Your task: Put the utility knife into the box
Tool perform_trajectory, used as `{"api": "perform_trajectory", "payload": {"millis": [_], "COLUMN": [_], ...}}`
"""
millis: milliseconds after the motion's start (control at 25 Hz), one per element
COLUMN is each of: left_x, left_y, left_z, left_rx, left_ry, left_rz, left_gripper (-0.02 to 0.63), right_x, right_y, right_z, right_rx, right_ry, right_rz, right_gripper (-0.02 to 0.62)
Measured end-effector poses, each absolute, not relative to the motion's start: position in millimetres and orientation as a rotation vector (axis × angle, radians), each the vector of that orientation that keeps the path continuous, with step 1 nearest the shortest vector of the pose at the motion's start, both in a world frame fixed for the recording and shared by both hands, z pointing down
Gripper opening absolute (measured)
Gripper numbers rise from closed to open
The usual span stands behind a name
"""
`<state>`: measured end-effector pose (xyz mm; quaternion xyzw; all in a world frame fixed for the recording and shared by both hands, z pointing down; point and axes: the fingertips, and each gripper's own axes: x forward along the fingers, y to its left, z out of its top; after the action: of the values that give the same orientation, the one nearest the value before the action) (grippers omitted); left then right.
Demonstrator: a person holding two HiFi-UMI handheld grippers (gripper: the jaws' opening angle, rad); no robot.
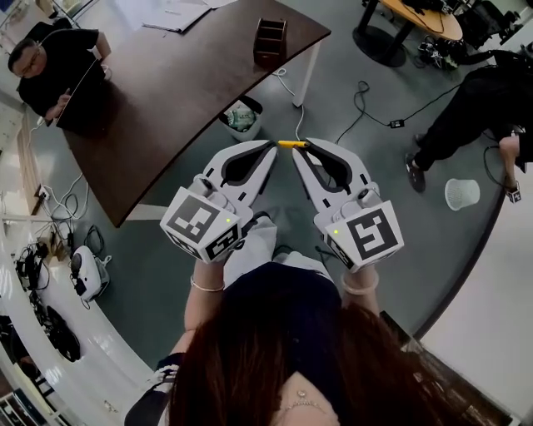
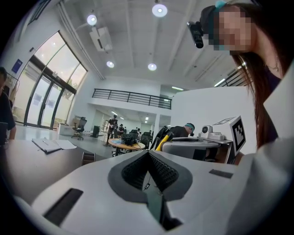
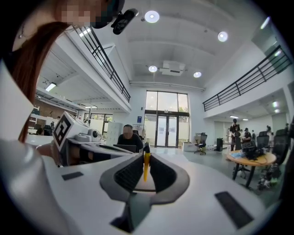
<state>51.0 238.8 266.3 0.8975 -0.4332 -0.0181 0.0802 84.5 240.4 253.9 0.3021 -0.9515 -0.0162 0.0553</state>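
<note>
The utility knife (image 1: 291,143), yellow with a dark end, is pinched between the jaws of the right gripper (image 1: 305,149). The right gripper view shows it edge-on, a thin yellow strip standing upright between the ribbed pads, which are closed against it. In the head view the knife sticks out sideways from the jaw tips toward the left gripper (image 1: 269,150) and ends just beside that gripper's tip. I cannot tell whether the two touch.

The left gripper's jaws are pressed together with nothing between them. The person holds both grippers up in front of the body, tips angled toward each other, over the grey floor and off the desk's near edge.

The box (image 1: 271,42), dark brown with open compartments, stands on the dark curved desk (image 1: 175,91), close to the edge at its right end and well apart from the knife. Papers (image 1: 176,14) lie at the desk's far edge. A person in black (image 1: 50,62) sits at its left end behind a laptop. A waste bin (image 1: 241,117) stands on the floor at the desk's near edge, between the desk and the grippers.
</note>
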Motion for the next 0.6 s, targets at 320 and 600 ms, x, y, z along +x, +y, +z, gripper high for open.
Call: {"api": "perform_trajectory", "payload": {"millis": [320,600], "left_x": [22,9], "left_y": [172,128], "left_z": [260,269], "left_rx": [2.720,2.715], "left_ry": [-1.217,-1.169], "left_rz": [-0.053,-0.047], "left_gripper": [-0.011,-0.011], "right_x": [50,37], "right_y": [176,131], "right_z": [246,253], "right_rx": [0.979,1.016], "right_ry": [-2.865,-2.838], "right_rz": [-0.061,-0.032], "right_gripper": [0.054,0.054]}}
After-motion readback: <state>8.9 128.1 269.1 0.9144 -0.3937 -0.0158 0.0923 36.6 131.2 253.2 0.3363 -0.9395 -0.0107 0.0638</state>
